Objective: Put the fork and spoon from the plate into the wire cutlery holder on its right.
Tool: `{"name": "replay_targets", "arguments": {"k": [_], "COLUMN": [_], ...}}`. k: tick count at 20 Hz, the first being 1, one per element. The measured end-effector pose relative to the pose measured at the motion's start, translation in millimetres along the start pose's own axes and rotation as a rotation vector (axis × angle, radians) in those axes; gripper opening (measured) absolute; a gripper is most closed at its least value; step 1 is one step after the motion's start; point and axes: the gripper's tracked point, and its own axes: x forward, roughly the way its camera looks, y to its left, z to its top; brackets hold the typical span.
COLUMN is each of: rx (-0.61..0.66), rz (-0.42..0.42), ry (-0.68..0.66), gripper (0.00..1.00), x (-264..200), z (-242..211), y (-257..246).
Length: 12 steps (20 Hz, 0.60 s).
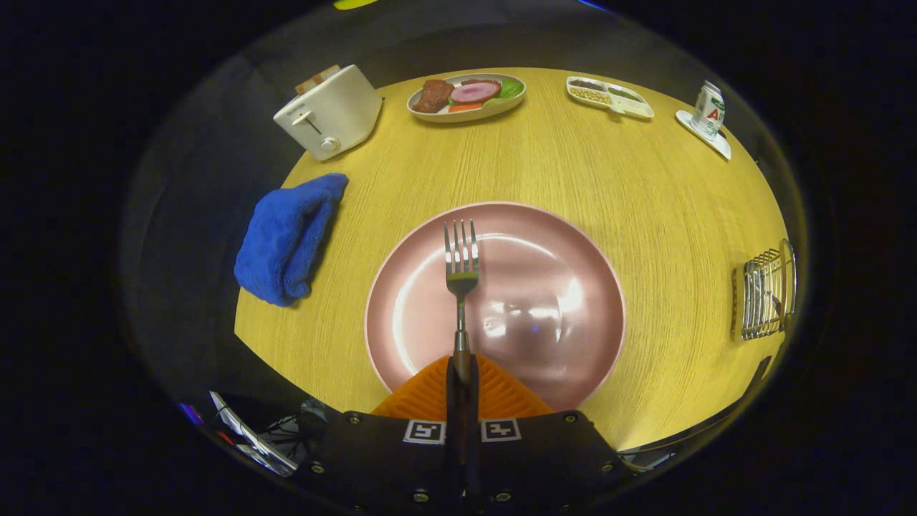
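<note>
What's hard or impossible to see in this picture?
- Fork handle's lower end: gripper view, hidden between the closed orange tongs.
- Spoon: I can't find one on the pink plate.
- Wire cutlery holder: distorted at the view's rim, so its contents can't be told.
- Toaster slots: whatever sticks out is too small to name.

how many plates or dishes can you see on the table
3. The pink plate lies just beyond the gripper, which is shut on the fork. The food plate and the divided dish sit at the far edge.
</note>
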Motion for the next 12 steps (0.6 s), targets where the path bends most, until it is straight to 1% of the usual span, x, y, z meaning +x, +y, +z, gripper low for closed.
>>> {"name": "replay_targets", "arguments": {"k": [7, 12], "rx": [0.084, 0.161], "rz": [-0.015, -0.049], "ry": [-0.066, -0.118], "gripper": [0.04, 0.04], "x": [-27, -55], "z": [26, 41], "y": [-33, -79]}}
